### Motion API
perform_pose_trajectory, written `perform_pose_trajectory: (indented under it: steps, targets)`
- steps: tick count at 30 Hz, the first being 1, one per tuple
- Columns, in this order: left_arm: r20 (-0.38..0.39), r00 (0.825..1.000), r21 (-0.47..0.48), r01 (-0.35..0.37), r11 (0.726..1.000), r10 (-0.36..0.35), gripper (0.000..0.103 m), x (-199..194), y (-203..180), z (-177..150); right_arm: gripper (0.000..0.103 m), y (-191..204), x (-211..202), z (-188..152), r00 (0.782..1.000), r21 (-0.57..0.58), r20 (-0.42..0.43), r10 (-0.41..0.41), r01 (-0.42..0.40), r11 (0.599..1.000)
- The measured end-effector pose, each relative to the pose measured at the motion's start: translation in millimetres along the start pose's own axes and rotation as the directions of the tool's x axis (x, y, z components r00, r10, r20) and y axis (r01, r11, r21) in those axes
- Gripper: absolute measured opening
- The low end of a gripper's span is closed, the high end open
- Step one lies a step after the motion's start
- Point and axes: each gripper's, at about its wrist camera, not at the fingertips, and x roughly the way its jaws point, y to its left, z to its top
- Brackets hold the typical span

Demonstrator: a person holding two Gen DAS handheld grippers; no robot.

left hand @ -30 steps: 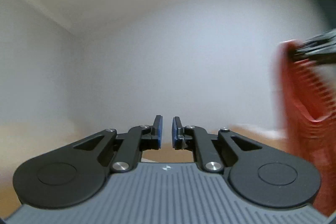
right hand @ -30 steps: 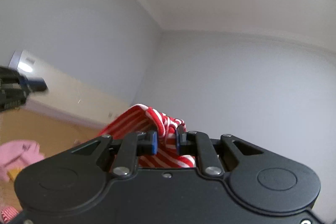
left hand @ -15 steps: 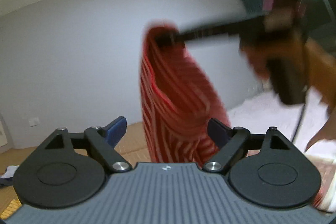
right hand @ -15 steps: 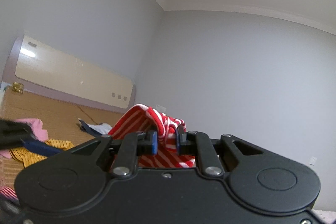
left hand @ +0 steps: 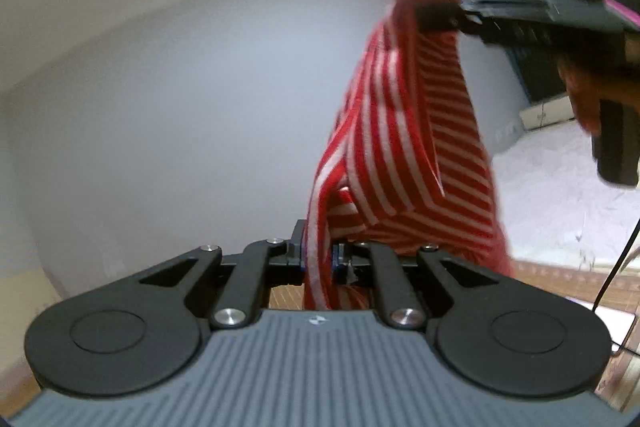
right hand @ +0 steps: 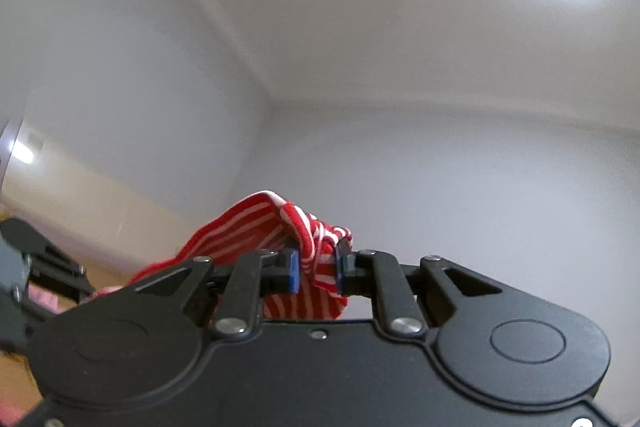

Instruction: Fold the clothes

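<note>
A red and white striped garment (left hand: 404,155) hangs in the air between both grippers. In the left wrist view my left gripper (left hand: 318,259) is shut on a lower edge of the cloth, a fold pinched between its blue pads. My right gripper (left hand: 440,15) holds the garment's top at the upper right, a hand (left hand: 592,87) behind it. In the right wrist view my right gripper (right hand: 316,267) is shut on a bunched striped edge (right hand: 256,231), tilted up toward the ceiling. The left gripper's body (right hand: 36,267) shows at the left edge there.
Grey walls and a white ceiling fill both views. A white bedspread (left hand: 560,195) lies at the right in the left wrist view, with a black cable (left hand: 616,267) hanging beside it. A beige headboard (right hand: 100,203) and a pink garment (right hand: 40,297) sit low left in the right wrist view.
My left gripper swung toward the hanging garment, opened wide around its lower edge, then shut on it. My right gripper kept its hold and tilted upward.
</note>
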Motion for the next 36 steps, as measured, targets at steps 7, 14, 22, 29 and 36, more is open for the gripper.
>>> perform_pose_trajectory:
  steps: [7,14,22,29,36]
  targets:
    - [0.032,0.999,0.118,0.011,0.993,-0.015,0.014,-72,20,68,0.017,-7,-57,42,0.986,0.042,0.163,-0.045,0.039,0.998]
    - [-0.039,0.995,0.037,0.094,0.995,-0.092,0.016,-125,18,47,0.017,4,-100,52,0.981,0.038,0.194,0.003,-0.011,0.999]
    - [-0.066,0.997,-0.02,0.044,0.999,-0.045,0.011,-120,6,5,0.017,17,-145,40,0.989,-0.047,0.149,0.002,0.005,0.999]
    - [0.03,0.987,0.163,-0.162,0.973,0.159,0.01,-149,21,62,0.017,10,-198,33,0.986,-0.079,0.161,-0.036,0.049,0.996]
    - [-0.069,0.972,0.281,-0.198,0.939,0.225,0.01,-81,65,76,0.017,-1,-173,2,0.991,-0.099,0.104,-0.087,0.097,0.99]
